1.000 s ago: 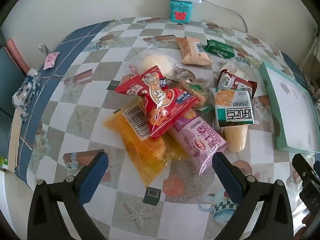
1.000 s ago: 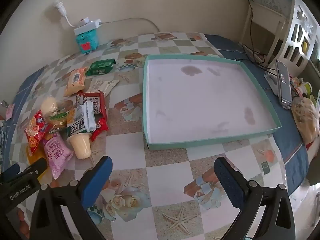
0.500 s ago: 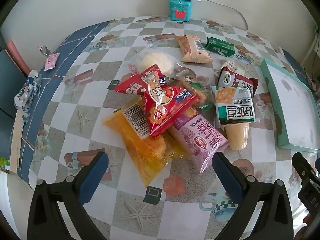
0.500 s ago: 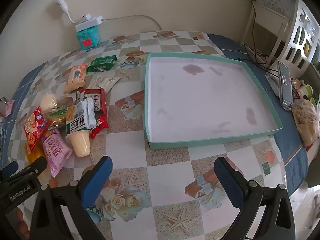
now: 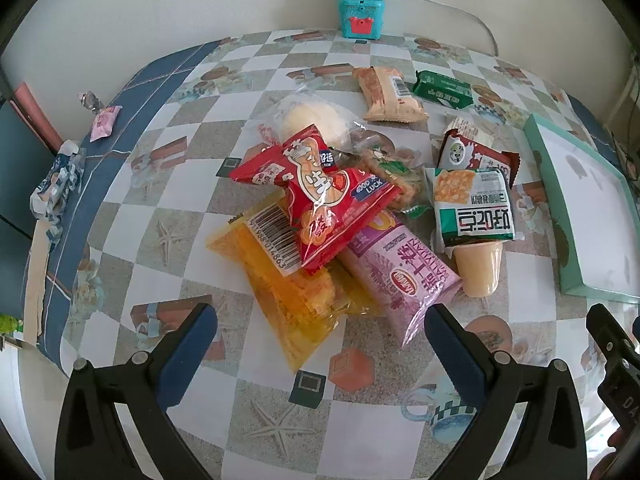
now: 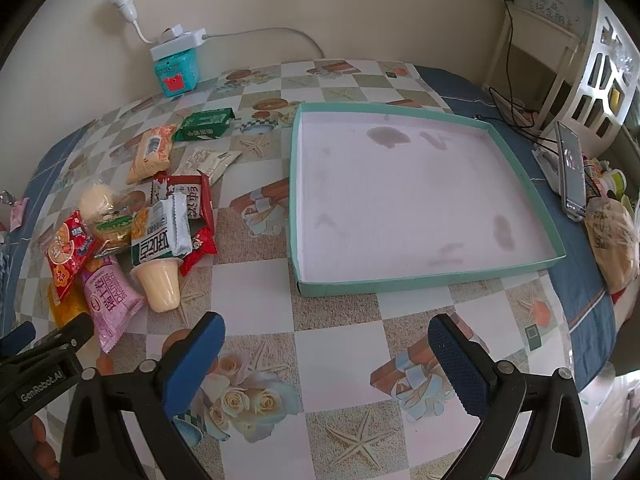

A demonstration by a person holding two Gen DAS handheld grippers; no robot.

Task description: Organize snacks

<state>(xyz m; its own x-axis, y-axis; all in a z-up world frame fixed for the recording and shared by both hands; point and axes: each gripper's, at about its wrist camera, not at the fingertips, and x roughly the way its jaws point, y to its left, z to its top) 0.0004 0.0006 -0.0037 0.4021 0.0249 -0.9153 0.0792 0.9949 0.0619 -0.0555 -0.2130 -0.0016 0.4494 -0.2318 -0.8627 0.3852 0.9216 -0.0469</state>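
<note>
Compared with one second ago, the left gripper [image 5: 320, 332] has advanced slightly toward the snack pile [image 5: 344, 216], which now sits lower and larger in the left wrist view; the right gripper [image 6: 326, 340] has shifted little. Both grippers are spread wide with nothing between the blue pads [image 5: 188, 352].

Snack pile: located on the table left of the tray [image 6: 416, 280], not in it.
- Red packet [image 5: 320, 196]: on top, resting across the yellow packet [image 5: 288, 288], whose barcode faces up, and the purple packet [image 5: 404, 276].
- Green-and-white cracker packet [image 5: 472, 204]: lies over a pale jelly cup [image 5: 480, 272] tipped on its side.
- Dark red packet [image 5: 476, 154]: behind the cracker packet.
- Clear bag with a pale round bun [image 5: 312, 124]: behind the red packet.
- Beige wafer packet [image 5: 388, 94] and green packet [image 5: 442, 90]: apart from the pile, nearer the wall.

Tray: shallow, teal-rimmed, pale stained floor, holding no snacks.

Surface: table covered with a checked cloth [image 6: 248, 280] printed with starfish, roses and gift boxes, with a blue border. A teal box [image 6: 176, 70] carrying a white power strip [image 6: 180, 40] stands against the cream wall. A phone [image 6: 572, 174] lies at the right table edge beside a white shelf unit [image 6: 600, 76].
</note>
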